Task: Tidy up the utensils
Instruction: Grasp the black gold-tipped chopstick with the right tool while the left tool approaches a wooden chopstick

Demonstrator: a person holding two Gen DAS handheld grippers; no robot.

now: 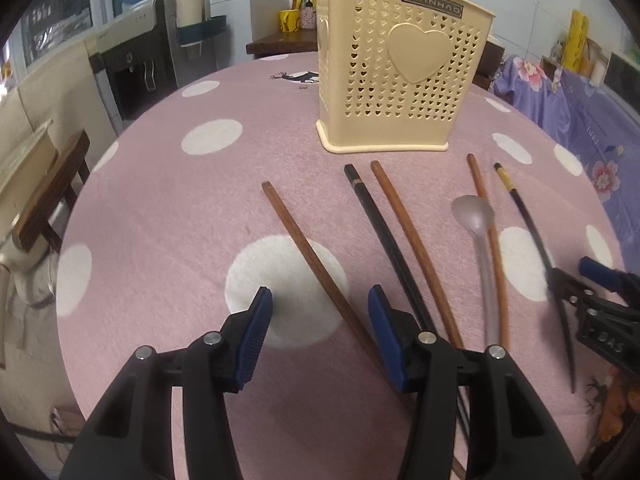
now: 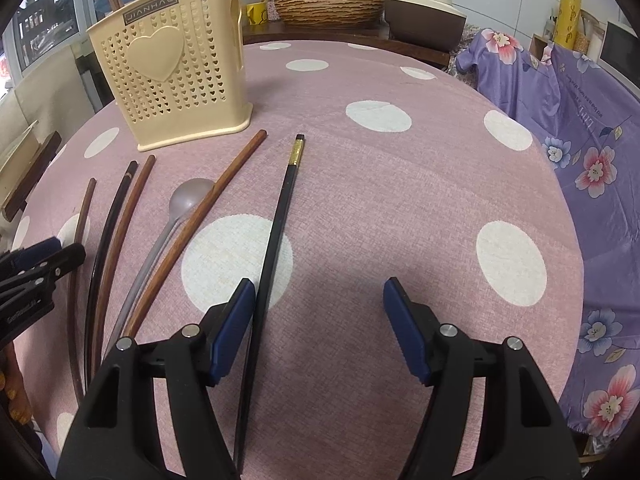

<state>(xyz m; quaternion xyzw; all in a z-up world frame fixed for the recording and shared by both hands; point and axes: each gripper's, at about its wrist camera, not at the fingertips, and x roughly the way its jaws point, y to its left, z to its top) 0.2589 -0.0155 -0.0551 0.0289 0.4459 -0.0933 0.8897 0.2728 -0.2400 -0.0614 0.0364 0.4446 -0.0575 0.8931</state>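
A cream plastic utensil holder [image 1: 400, 80] [image 2: 176, 72] with a heart on its front stands on the far side of the table, with brown sticks poking out of its top. Before it lie several chopsticks and a grey spoon [image 1: 474, 212] [image 2: 188, 196]. My left gripper [image 1: 320, 316] is open over a white dot. The leftmost brown chopstick [image 1: 304, 248] runs between its jaws, near the right pad, with neither pad pressing on it. My right gripper [image 2: 320, 308] is open. A gold-banded black chopstick [image 2: 280, 216] lies just inside its left finger [image 2: 236, 320].
The round table wears a pink cloth with white dots [image 2: 400, 184]. A purple floral cloth [image 2: 580, 140] hangs at the right. A wooden chair [image 1: 52, 196] and a water dispenser [image 1: 136, 64] stand at the left. A woven basin [image 2: 328, 6] and a cooker [image 2: 424, 12] sit behind.
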